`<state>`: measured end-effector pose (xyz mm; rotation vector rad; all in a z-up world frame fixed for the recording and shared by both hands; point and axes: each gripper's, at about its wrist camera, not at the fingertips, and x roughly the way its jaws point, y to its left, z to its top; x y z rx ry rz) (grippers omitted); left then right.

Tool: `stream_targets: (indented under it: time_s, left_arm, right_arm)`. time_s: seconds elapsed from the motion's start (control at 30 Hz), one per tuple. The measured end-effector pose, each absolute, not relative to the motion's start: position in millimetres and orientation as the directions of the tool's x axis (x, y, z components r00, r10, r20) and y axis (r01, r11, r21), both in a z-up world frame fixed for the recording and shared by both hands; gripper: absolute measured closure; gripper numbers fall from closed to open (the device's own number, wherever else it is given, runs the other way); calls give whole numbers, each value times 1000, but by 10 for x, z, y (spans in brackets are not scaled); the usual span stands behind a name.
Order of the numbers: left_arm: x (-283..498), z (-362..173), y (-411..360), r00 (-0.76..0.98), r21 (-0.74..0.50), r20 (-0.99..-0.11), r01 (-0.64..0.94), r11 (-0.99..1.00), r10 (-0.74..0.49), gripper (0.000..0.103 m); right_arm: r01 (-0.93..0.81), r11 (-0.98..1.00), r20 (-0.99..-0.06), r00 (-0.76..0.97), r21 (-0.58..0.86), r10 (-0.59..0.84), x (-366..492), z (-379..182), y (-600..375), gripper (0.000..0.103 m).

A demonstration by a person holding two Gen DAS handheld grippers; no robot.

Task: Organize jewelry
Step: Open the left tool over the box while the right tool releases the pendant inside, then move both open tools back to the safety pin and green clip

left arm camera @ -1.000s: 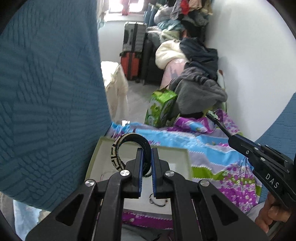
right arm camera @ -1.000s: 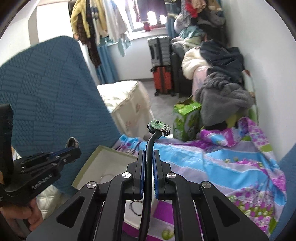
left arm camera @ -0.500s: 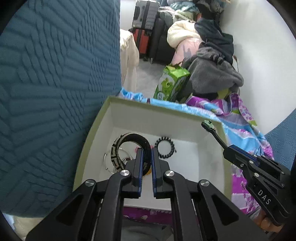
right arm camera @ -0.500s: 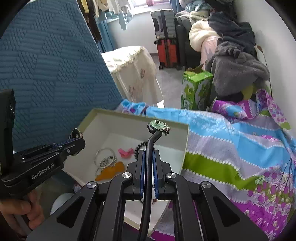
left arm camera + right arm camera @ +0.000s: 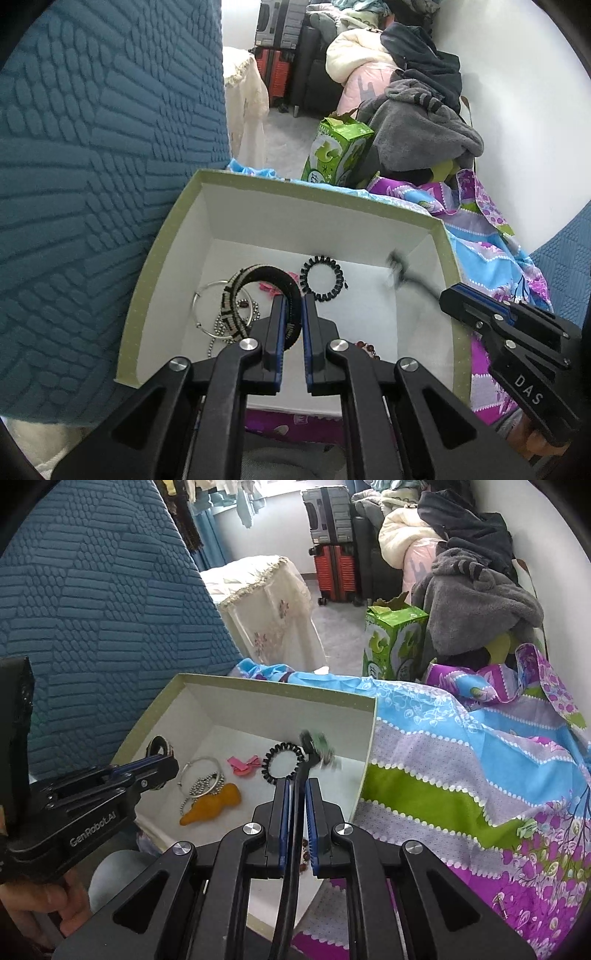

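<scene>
Left wrist view: I am holding my left claw [image 5: 293,314] inside the white box [image 5: 162,254], its blue pads pressed together on a black and cream striped headband [image 5: 255,275] that is arching up and to the left over the box floor. Under that arch a silver bangle [image 5: 201,295] and a bead chain [image 5: 221,325] are lying on the left of the floor, a pink clip [image 5: 269,290] is peeking out just behind the band, and a black spiral hair tie [image 5: 323,275] is lying further back, near the middle. From the right my right claw [image 5: 448,295] is reaching over the box rim, and the blurred end of a thin black headband [image 5: 400,267] is sticking out of it above the floor.

Right wrist view: my right claw [image 5: 298,797] is pinching that thin black headband [image 5: 303,775] between its blue pads; the band is rising towards the far side and ending in a blurred green ornament [image 5: 319,747] over the right part of the box [image 5: 280,692]. On the floor the hair tie [image 5: 282,764], pink clip [image 5: 243,764], bangle [image 5: 201,773] and an orange gourd-shaped piece [image 5: 212,805] are lying apart from one another. My left claw [image 5: 164,766] is coming in from the left, the striped headband [image 5: 160,744] showing at its tip. The box is sitting on a flowered cloth [image 5: 461,760].
</scene>
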<state>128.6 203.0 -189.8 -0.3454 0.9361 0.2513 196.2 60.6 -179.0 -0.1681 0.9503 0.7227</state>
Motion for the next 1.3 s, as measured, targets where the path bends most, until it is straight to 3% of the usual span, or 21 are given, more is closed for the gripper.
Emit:
stream_targets:
  time_s: [0.1, 0.17, 0.23, 0.27, 0.87, 1.3]
  left_arm:
    - [1271, -1792, 2031, 577, -168, -813, -361, 917, 78, 93]
    - [1253, -1701, 2019, 583, -167, -808, -368, 915, 86, 84]
    - [1207, -1569, 1997, 602, -160, -791, -374, 913, 108, 61]
    - [1184, -1491, 1976, 614, -156, -780, -377, 913, 120, 58]
    - [983, -343, 1143, 769, -163, -626, -289, 944, 127, 56]
    - [1127, -425, 413, 785, -161, -617, -198, 967, 58, 56]
  right_arm:
    - [-637, 750, -775, 379, 177, 505, 1955, -1681, 569, 93]
    - [-641, 746, -764, 388, 178, 516, 1946, -1597, 547, 85]
    - [-644, 744, -746, 403, 181, 530, 1924, -1458, 495, 81]
    - [-646, 741, -738, 407, 184, 538, 1924, -1395, 468, 81]
    - [-604, 785, -581, 594, 134, 556, 1820, -185, -572, 80]
    - [-525, 844, -535, 686, 104, 493, 1860, -192, -1497, 80]
